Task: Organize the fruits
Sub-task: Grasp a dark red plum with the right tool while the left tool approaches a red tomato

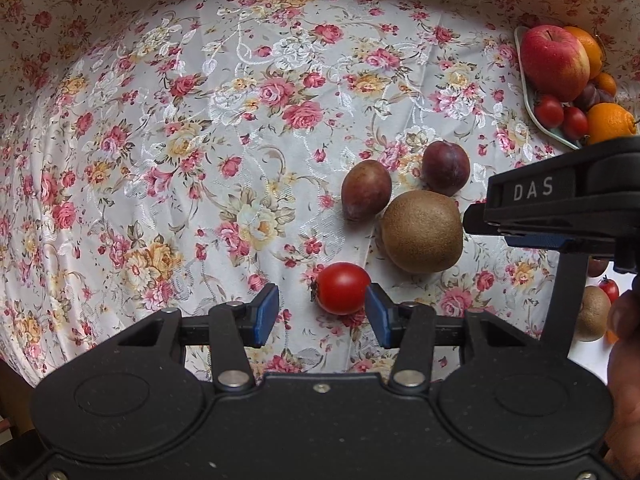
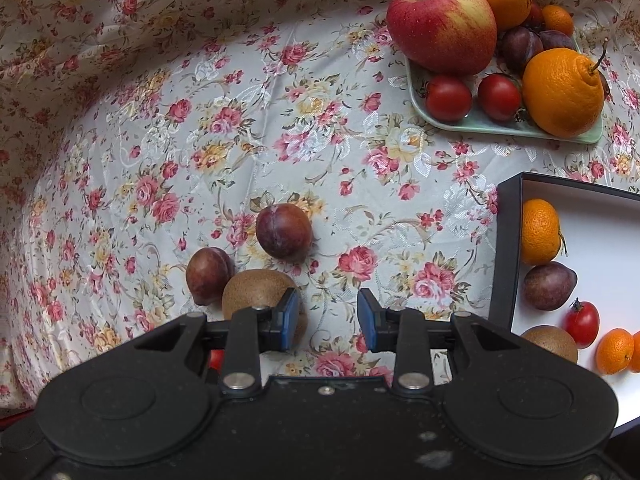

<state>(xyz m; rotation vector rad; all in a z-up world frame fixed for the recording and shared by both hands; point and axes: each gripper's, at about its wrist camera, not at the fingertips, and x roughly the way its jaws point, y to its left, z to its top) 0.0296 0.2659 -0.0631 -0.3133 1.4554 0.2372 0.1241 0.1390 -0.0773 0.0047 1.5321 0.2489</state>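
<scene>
Partly sorted: several fruits inside the box at right; kiwi and two plums loose mid-frame; left gripper open around the cherry tomato, lower centre; right gripper open, empty.

Lit softly and evenly, daylight-like, with no hard-edged shadows. Only faint, short shadows under the kiwi and the plums on the floral cloth. Mild sheen on the cloth's woven pattern and a small highlight on the cherry tomato. Overexposed to near-white inside the box at right. Strongly bowed by fisheye distortion toward the edges, corners darkened. Sharp at mid-distance; slightly soft on the near black gripper body, speckled with dust.
</scene>
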